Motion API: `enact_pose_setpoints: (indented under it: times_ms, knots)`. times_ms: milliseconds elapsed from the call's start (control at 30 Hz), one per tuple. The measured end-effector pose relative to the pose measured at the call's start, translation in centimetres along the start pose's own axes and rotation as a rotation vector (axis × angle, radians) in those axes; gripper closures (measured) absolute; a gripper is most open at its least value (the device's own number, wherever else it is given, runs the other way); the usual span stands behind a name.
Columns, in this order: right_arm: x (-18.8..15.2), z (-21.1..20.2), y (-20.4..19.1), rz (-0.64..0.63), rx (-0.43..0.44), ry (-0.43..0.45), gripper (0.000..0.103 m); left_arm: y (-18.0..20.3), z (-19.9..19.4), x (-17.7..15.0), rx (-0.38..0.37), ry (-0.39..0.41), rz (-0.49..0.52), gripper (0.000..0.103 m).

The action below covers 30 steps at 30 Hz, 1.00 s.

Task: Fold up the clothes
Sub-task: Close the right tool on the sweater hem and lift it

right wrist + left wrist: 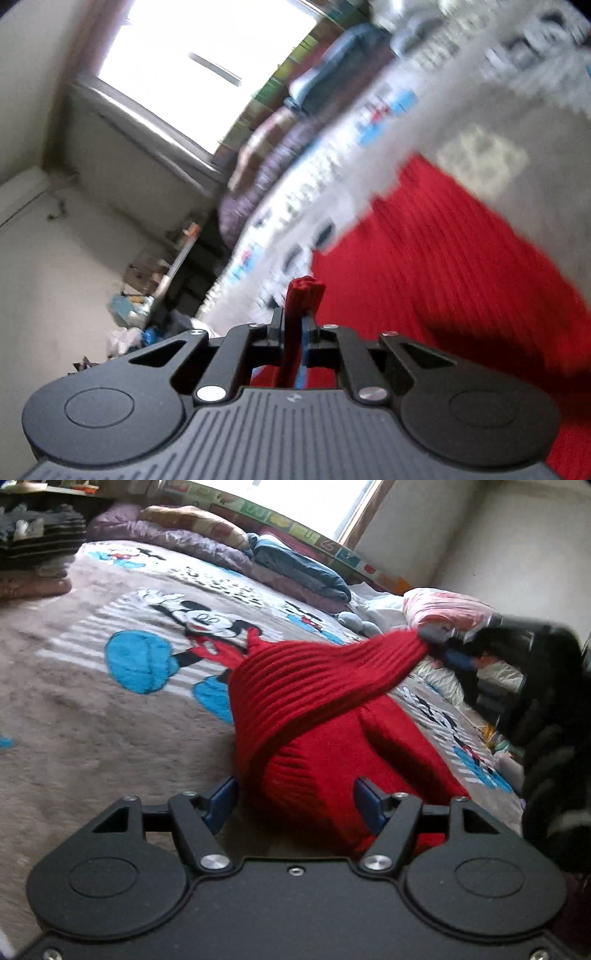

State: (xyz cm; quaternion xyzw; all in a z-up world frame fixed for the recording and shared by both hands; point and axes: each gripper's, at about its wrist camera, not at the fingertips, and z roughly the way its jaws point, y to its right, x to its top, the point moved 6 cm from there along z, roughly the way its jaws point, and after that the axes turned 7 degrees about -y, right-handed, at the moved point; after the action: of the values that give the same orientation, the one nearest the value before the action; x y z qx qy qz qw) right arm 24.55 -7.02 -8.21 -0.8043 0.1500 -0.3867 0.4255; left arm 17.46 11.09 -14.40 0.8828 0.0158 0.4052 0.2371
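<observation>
A red ribbed knit garment point(310, 716) lies bunched on the bed. My left gripper point(295, 801) is open, its blue pads point(221, 801) on either side of the garment's near edge. My right gripper point(439, 646) shows in the left wrist view at the right, shut on a pulled-up corner of the garment, which stretches taut toward it. In the right wrist view my right gripper point(295, 325) is shut on a pinch of the red garment point(443, 258), a tuft sticking out past the pads. That view is blurred.
A grey Mickey Mouse blanket point(92, 701) covers the bed. Folded bedding and pillows point(295, 568) lie along the far edge under a window point(207, 66). A stack of clothes point(37, 550) sits at the far left. A pink bundle point(443, 609) lies at the right.
</observation>
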Motion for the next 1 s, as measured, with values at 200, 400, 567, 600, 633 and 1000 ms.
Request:
enact_pose_setpoints:
  times_ms: [200, 400, 567, 600, 633, 1000]
  knots:
    - [4.3, -2.8, -1.3, -0.090, 0.041, 0.062, 0.093, 3.1, 1.0, -0.1, 0.226, 0.056, 0.178, 0.060]
    - [6.4, -6.0, -0.8, -0.131, 0.049, 0.110, 0.093, 4.9, 1.5, -0.6, 0.328, 0.093, 0.337, 0.073]
    - [7.6, -8.6, 1.4, -0.127, 0.024, 0.152, 0.093, 7.2, 2.9, -1.5, 0.373, 0.089, 0.511, 0.084]
    - [7.8, -9.1, 2.1, -0.120, 0.016, 0.160, 0.093, 7.8, 3.2, -1.8, 0.393, 0.091, 0.562, 0.085]
    - [8.0, -9.6, 2.8, -0.112, 0.008, 0.168, 0.093, 8.2, 3.6, -2.0, 0.402, 0.090, 0.597, 0.085]
    - [7.7, -14.0, 11.0, 0.030, -0.070, 0.245, 0.093, 11.2, 6.0, -4.1, 0.448, 0.083, 0.859, 0.087]
